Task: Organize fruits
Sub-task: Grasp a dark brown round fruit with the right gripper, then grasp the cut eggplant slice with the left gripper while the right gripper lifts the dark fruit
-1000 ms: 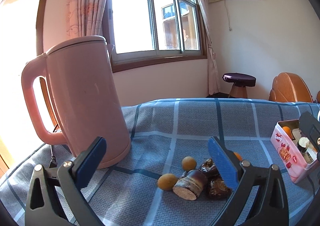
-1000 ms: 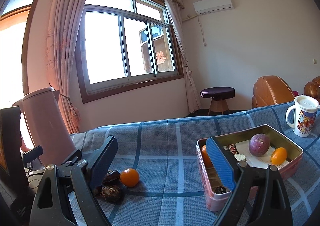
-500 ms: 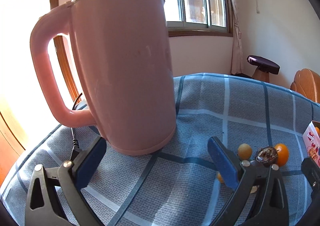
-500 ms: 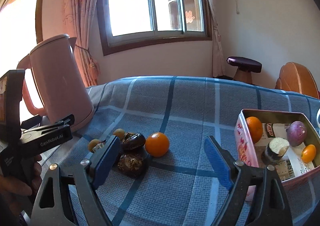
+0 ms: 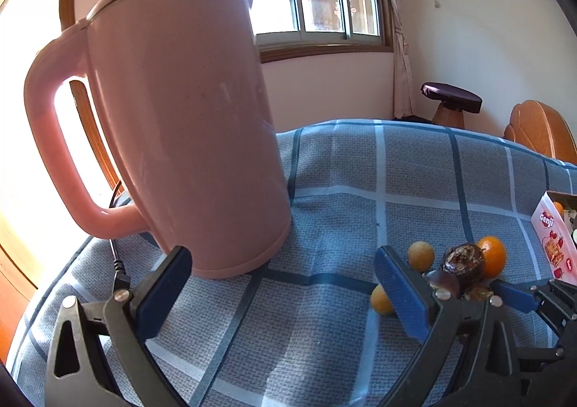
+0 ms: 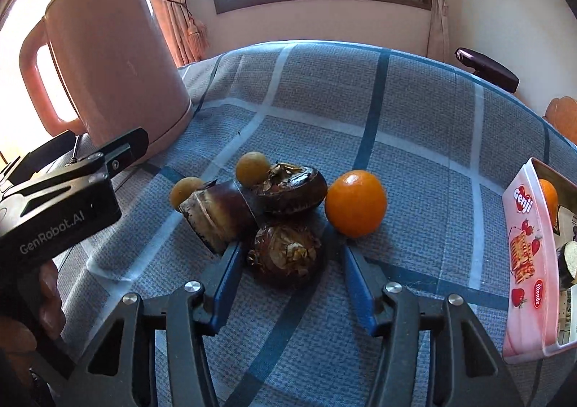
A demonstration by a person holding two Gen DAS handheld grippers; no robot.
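Note:
A pile of fruit lies on the blue checked cloth: an orange [image 6: 355, 203], two small yellow-brown round fruits [image 6: 252, 167], a cut dark piece [image 6: 220, 216] and two brown water chestnuts [image 6: 290, 187]. My right gripper [image 6: 290, 250] points down at the pile, and its jaws are closing around the nearer chestnut [image 6: 285, 255]. A small gap shows at each blue pad. My left gripper [image 5: 281, 255] stands open and holds nothing, just in front of the kettle. The pile [image 5: 461, 262] is past its right finger. The pink tin [image 6: 523, 255] at the right holds an orange [image 6: 548, 194].
A tall pink kettle [image 5: 180, 118] stands at the left with its black cord [image 5: 117, 262] trailing off the table edge. A hand holds the left gripper's black body [image 6: 68, 198] beside the pile. A stool [image 5: 450, 98] and wooden chairs stand beyond the table.
My right gripper has tilted down and dropped close over the pile, and its jaws have narrowed around the near chestnut. The left gripper has swung toward the kettle, which now looms larger.

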